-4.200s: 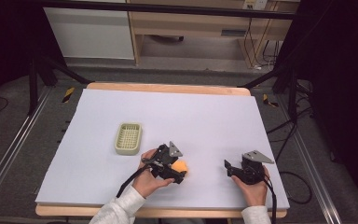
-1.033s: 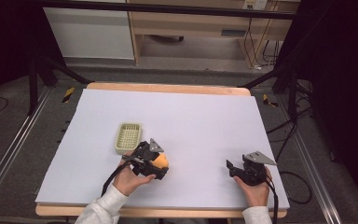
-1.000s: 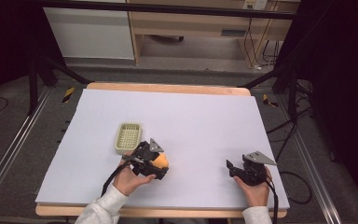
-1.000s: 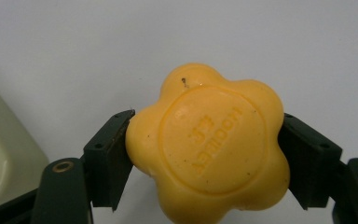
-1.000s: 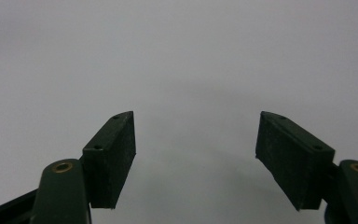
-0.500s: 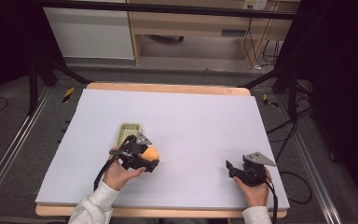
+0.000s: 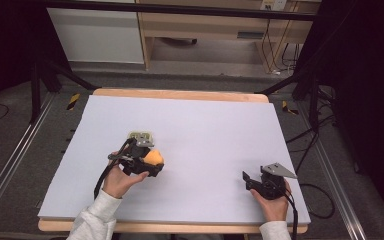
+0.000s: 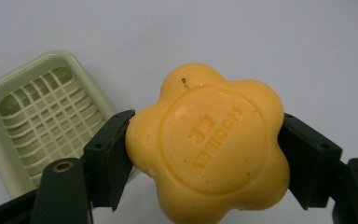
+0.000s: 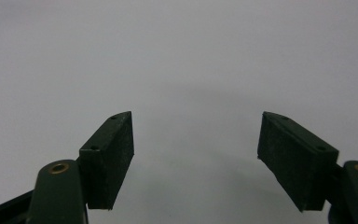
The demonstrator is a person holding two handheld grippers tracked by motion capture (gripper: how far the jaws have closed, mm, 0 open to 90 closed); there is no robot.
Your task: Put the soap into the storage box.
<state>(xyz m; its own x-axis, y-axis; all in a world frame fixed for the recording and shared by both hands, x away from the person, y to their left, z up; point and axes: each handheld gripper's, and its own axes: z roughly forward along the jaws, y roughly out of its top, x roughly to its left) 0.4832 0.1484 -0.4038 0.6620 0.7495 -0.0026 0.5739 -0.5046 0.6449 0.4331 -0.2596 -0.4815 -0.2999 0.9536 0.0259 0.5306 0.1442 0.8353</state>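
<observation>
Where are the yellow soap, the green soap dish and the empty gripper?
soap (image 8: 209, 144), left gripper view, its stamped round face.
soap dish (image 8: 46, 116), left gripper view, its slatted floor.
right gripper (image 9: 196, 154), right gripper view, midway between open jaws.

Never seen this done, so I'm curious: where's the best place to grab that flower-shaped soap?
Across its rim, as the left claw does now: one pad on each opposite edge of the soap, its flat stamped face left free. Pads set into the dips between lobes would probably slip less than on the rounded lobes.
</observation>
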